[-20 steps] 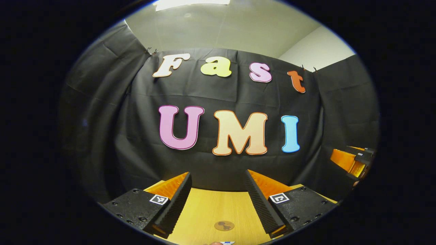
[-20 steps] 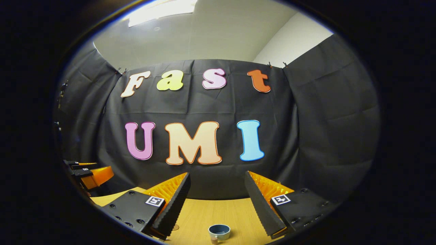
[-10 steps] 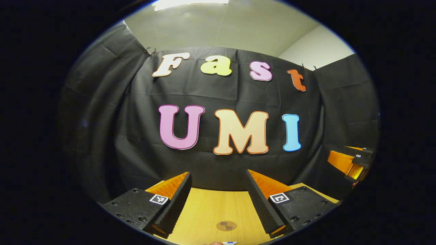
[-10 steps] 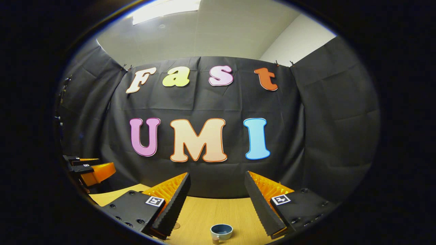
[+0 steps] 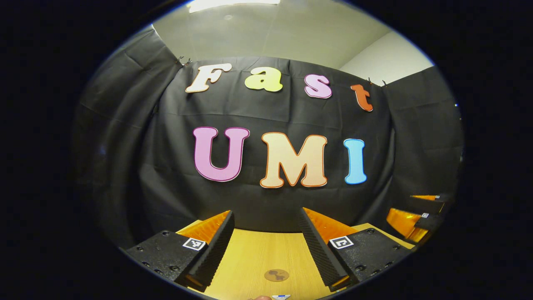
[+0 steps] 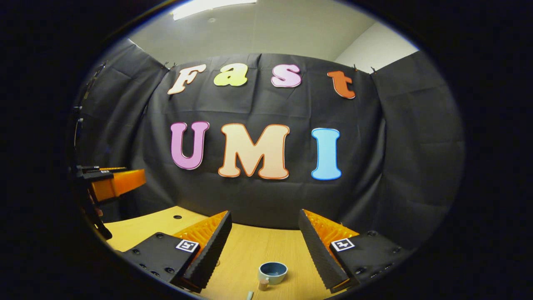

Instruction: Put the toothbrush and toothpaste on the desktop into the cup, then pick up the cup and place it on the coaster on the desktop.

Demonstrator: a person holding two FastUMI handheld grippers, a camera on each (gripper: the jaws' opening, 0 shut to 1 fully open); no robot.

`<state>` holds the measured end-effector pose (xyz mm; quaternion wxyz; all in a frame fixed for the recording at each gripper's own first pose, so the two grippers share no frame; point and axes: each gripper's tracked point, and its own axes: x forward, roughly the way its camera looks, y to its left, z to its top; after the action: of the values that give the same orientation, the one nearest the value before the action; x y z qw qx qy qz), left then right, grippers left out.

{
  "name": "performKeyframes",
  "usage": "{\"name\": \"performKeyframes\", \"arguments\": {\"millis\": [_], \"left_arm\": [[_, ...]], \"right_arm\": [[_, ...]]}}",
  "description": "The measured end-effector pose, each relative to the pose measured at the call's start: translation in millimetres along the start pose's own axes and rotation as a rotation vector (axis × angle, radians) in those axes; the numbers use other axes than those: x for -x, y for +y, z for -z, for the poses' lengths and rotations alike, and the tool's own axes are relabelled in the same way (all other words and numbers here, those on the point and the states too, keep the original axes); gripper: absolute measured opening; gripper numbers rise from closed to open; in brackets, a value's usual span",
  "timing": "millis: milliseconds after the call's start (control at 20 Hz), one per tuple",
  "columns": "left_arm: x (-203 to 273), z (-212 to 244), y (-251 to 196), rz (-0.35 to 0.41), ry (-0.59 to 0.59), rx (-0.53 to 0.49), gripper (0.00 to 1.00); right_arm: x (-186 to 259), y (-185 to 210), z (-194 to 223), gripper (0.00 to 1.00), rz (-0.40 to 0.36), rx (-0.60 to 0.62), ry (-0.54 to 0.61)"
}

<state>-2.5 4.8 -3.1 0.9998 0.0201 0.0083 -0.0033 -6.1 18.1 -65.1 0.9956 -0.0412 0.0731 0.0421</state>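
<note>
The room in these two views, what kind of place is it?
Probably a recording booth set up indoors: black cloth wall hung by clips, a light wooden desktop holding a small blue cup and a round brown coaster.

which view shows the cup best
The right gripper view: the round blue cup stands upright on the wooden desktop, its whole rim visible between the open jaws. The left gripper view offers the brown coaster instead.
</note>
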Motion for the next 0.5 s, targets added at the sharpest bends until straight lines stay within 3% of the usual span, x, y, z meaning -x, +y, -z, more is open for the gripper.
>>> {"name": "performKeyframes", "arguments": {"millis": [500], "left_arm": [[1, -1, 8, -0.009, -0.006, -0.018, 0.94]], "right_arm": [[1, 5, 93, 0.99, -0.02, 0.013, 0.238]]}}
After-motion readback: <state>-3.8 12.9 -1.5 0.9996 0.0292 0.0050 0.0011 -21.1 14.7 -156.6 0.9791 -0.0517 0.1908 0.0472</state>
